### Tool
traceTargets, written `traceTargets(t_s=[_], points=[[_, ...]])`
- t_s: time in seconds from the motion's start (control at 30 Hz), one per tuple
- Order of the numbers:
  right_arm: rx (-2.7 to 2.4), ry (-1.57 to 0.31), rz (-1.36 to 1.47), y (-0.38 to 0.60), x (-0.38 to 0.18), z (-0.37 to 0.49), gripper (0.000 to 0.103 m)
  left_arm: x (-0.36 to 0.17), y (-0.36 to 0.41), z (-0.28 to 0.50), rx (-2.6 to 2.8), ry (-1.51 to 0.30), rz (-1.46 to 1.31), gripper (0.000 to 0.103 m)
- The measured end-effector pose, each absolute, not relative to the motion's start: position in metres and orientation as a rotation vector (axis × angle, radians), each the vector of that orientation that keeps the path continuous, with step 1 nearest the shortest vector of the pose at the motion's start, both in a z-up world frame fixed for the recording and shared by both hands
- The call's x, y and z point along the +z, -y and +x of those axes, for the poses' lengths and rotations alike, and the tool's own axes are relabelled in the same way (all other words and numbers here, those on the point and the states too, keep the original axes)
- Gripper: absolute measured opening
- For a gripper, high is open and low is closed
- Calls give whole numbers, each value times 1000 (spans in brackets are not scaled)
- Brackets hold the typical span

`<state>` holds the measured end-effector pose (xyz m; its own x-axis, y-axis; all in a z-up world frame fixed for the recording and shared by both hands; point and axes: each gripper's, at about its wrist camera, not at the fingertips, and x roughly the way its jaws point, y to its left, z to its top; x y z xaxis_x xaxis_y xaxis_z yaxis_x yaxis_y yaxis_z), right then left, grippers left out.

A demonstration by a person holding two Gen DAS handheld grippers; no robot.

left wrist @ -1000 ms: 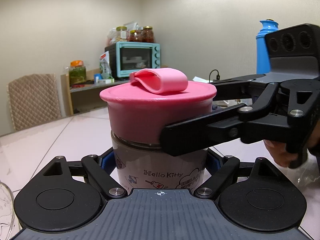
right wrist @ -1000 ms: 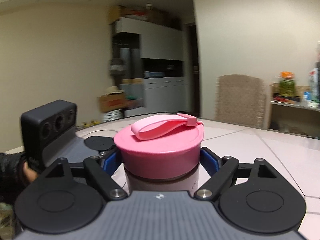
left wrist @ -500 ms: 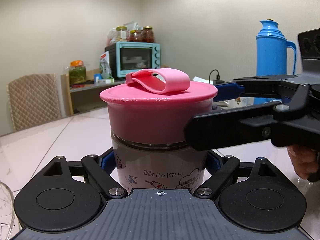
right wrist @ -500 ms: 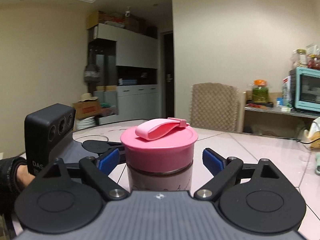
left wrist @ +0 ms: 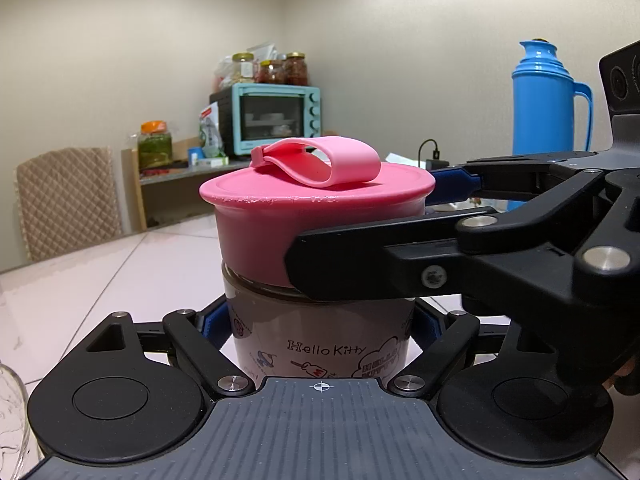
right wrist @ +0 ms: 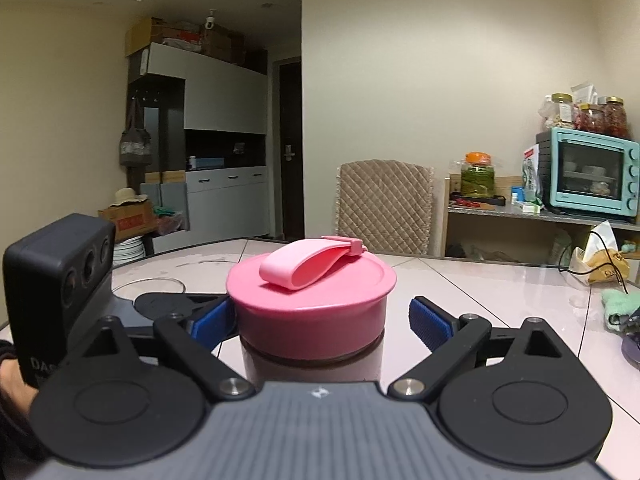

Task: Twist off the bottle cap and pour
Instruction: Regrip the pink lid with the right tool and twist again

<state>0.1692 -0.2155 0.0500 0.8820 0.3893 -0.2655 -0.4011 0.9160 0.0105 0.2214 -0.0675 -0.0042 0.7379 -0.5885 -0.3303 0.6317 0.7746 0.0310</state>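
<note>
L claw (left wrist: 320, 330) clamped on body of Hello Kitty bottle (left wrist: 320, 344), low on the printed wall, bottle upright on the counter (left wrist: 80, 280). I hold it there as the anchor so the body won't spin when the lid gets torqued.

R claw (right wrist: 318, 320) comes in from the other side at lid height, spread around the pink cap (right wrist: 312, 300). In R wrist view the blue pads (right wrist: 430, 322) stand off the cap on the right; left pad looks near or touching, can't tell. Not gripping yet, by my read.

Cap seated, strap loop (left wrist: 320, 160) folded flat on top. Dark band showing betw cap skirt and body.

Step in hand, I judge: regrip for another turn. Pour not begun.

Glass rim (left wrist: 12, 420) at L edge, prob the pour target; kept near.

Risk: R claw pinching too low, catching the body.
</note>
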Motion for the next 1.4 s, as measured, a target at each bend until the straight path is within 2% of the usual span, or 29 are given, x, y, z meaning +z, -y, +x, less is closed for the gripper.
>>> traceTargets(t_s=[0.53, 0.67, 0.8, 1.4], points=[[364, -277, -47, 194, 49, 173, 95, -4, 67, 221, -672, -313, 144, 90], [367, -289, -38, 195, 48, 176, 86, -4, 68, 221, -672, -313, 145, 90], [395, -286, -39, 199, 47, 177, 85, -4, 68, 222, -672, -313, 145, 90], [908, -277, -75, 263, 52, 226, 86, -5, 68, 220, -672, -313, 145, 90]])
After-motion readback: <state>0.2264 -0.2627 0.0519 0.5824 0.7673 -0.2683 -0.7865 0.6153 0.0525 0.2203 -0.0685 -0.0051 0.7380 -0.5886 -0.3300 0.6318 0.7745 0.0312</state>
